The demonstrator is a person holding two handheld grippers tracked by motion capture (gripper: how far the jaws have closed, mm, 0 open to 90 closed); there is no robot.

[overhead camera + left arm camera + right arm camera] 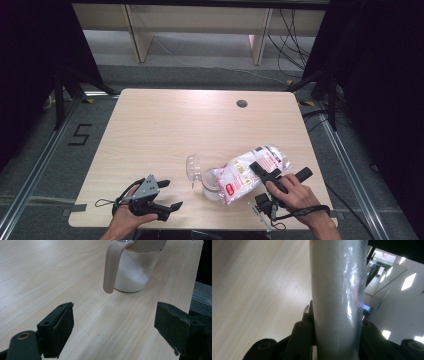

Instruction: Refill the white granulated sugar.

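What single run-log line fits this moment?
right tongs: shut on bag, tilted over jar | left tongs: open, idle

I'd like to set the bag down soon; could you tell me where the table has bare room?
The table's far half, from the jar to the round hole, is bare, as is the left side beyond the left gripper. It is crowded front right, around jar, bag and right gripper.
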